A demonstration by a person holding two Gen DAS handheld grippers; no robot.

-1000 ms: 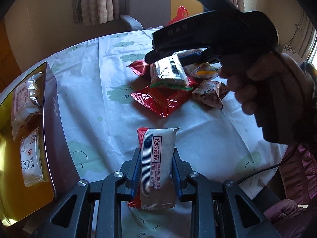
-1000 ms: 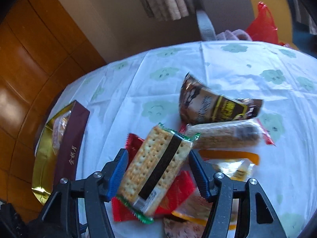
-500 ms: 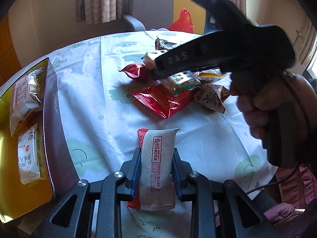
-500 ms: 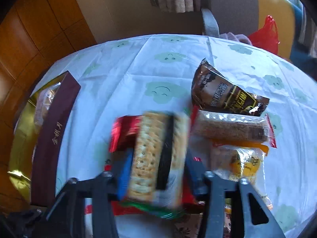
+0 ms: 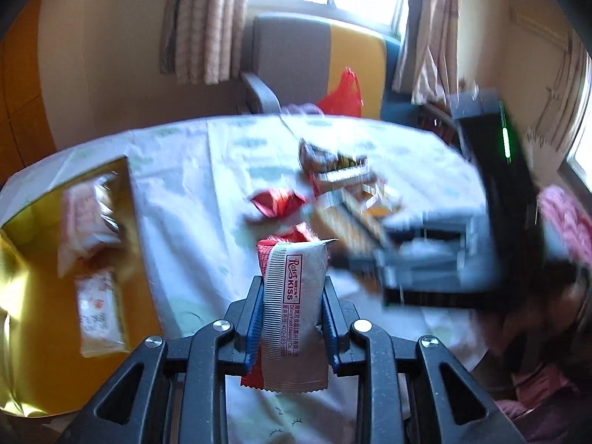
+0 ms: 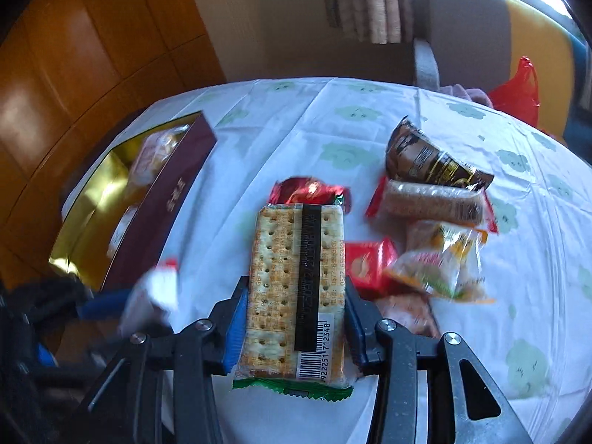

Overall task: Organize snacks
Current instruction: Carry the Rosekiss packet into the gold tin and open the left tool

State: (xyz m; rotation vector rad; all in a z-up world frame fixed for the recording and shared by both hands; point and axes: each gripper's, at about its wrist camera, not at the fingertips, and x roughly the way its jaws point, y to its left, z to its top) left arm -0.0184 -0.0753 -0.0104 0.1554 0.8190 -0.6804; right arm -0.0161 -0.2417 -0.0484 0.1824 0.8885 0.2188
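Both grippers loaded, both packets clear of the tablecloth (image 6: 259, 140).

Left gripper (image 5: 292, 318): jaws nearly fully closed, clamped on the grey-and-red Kiss wafer packet (image 5: 294, 310), held upright, gripped at mid-length. Gold-lined box (image 5: 40, 296) just to the left of it, two packets already inside.

Right gripper (image 6: 294, 318): jaws partly closed, pads pressed on both long edges of the cracker packet (image 6: 298, 288); jaws just closed down on it. Packet lying lengthwise along the fingers, green end seal overhanging towards the camera. Box well to the left; loose snack pile (image 6: 433, 229) just to the right of the packet.

Risks noted:
- Crackers brittle; excess squeeze across the edges likely to crack them.
- Slick wrappers; either packet liable to slip or pivot under a fast swing.
- Both tools converging on the box; collision possible near its maroon wall (image 6: 162, 203).
- Early release likely to drop a packet onto the wall or cloth.
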